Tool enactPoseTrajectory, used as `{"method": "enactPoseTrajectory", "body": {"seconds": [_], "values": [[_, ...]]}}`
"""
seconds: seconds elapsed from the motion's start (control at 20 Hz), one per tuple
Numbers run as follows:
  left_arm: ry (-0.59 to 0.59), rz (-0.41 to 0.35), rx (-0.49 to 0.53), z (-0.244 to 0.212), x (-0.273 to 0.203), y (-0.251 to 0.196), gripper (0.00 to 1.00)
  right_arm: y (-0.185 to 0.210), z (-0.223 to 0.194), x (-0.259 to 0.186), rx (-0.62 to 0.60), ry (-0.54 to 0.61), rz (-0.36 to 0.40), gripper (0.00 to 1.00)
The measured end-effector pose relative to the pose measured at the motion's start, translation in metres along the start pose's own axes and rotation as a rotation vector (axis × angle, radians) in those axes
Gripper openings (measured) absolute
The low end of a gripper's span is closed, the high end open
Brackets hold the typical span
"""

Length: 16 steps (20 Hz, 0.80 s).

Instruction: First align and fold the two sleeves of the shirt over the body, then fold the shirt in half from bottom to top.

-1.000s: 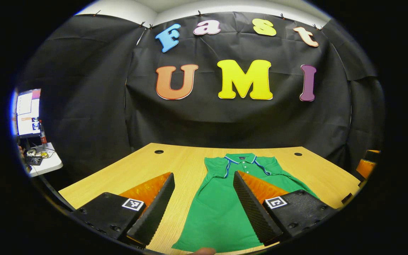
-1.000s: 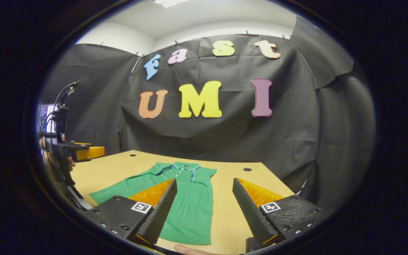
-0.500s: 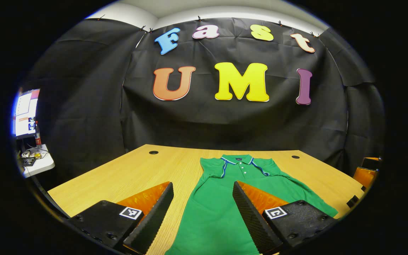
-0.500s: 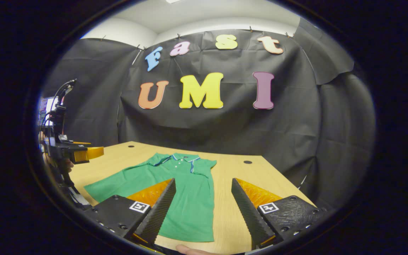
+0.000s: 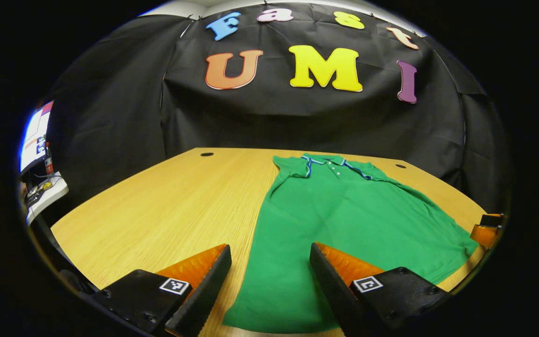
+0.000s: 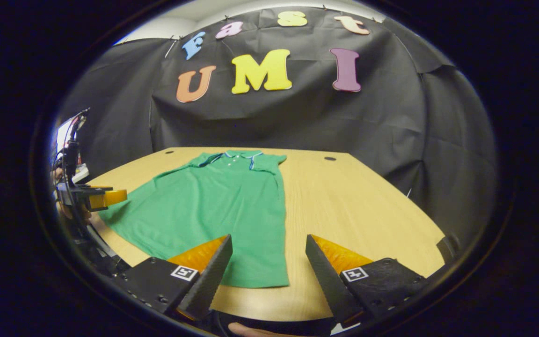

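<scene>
A green polo shirt (image 5: 339, 215) with a blue-and-white trimmed collar lies flat on the wooden table (image 5: 157, 206), collar toward the far wall and hem toward me. My left gripper (image 5: 269, 281) hovers open above the hem's left corner with nothing between its fingers. In the right gripper view the same shirt (image 6: 213, 206) spreads to the left. My right gripper (image 6: 267, 276) is open above the hem's right corner, also holding nothing. The left gripper (image 6: 98, 197) also shows by the shirt's left edge. The right gripper (image 5: 486, 231) shows at the far right.
Bare table (image 6: 358, 196) stretches to the right of the shirt, with a round cable hole (image 6: 330, 158) near the back. Another cable hole (image 5: 207, 154) sits at the back left. A lit monitor (image 5: 33, 140) and a cluttered side desk (image 5: 45, 192) stand left of the table.
Both grippers have risen and tipped downward, so the shirt and table now show more from above. Both stayed open, and the shirt has not moved.
</scene>
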<state>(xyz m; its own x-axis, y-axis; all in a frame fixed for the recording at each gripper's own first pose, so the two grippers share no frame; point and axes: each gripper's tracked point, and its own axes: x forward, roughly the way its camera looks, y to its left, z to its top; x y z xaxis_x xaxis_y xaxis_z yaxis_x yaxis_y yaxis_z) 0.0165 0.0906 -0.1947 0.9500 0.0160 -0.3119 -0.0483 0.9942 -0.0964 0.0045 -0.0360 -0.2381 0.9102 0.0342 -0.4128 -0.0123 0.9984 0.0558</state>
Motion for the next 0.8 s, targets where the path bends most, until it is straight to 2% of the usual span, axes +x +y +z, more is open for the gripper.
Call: {"method": "enactPoseTrajectory", "body": {"seconds": [0.15, 0.3, 0.4, 0.45, 0.5, 0.55, 0.6, 0.65, 0.7, 0.75, 0.8], "values": [[0.003, -0.017, 0.005, -0.005, -0.001, 0.000, 1.00, 0.001, -0.021, 0.004, 0.013, 0.053, 0.021, 0.96], [0.030, 0.020, 0.048, -0.010, 0.001, 0.005, 1.00, 0.004, -0.019, 0.009, -0.005, 0.050, 0.026, 0.95], [0.023, 0.030, 0.045, -0.007, 0.004, 0.002, 0.99, 0.003, -0.020, 0.015, 0.006, 0.057, 0.010, 0.92], [0.022, 0.043, 0.039, -0.007, 0.005, 0.003, 0.94, 0.004, -0.018, 0.016, 0.018, 0.055, 0.007, 0.88], [0.022, 0.046, 0.041, -0.006, 0.007, 0.000, 0.78, 0.006, -0.018, 0.019, 0.026, 0.064, 0.003, 0.77], [0.025, 0.038, 0.048, -0.006, 0.009, -0.004, 0.70, 0.009, -0.017, 0.020, 0.036, 0.068, 0.007, 0.69], [0.028, 0.016, 0.061, -0.005, 0.011, -0.011, 0.63, 0.013, -0.016, 0.023, 0.052, 0.072, 0.022, 0.50], [0.030, -0.002, 0.071, -0.006, 0.011, -0.017, 0.42, 0.017, -0.015, 0.025, 0.063, 0.073, 0.032, 0.33], [0.030, -0.008, 0.076, -0.005, 0.012, -0.020, 0.28, 0.018, -0.013, 0.029, 0.072, 0.075, 0.039, 0.17], [0.030, -0.005, 0.083, -0.004, 0.012, -0.021, 0.11, 0.020, -0.010, 0.030, 0.060, 0.069, 0.042, 0.05], [0.035, -0.009, 0.084, -0.003, 0.012, -0.023, 0.10, 0.020, -0.009, 0.031, 0.036, 0.074, 0.042, 0.03]]}}
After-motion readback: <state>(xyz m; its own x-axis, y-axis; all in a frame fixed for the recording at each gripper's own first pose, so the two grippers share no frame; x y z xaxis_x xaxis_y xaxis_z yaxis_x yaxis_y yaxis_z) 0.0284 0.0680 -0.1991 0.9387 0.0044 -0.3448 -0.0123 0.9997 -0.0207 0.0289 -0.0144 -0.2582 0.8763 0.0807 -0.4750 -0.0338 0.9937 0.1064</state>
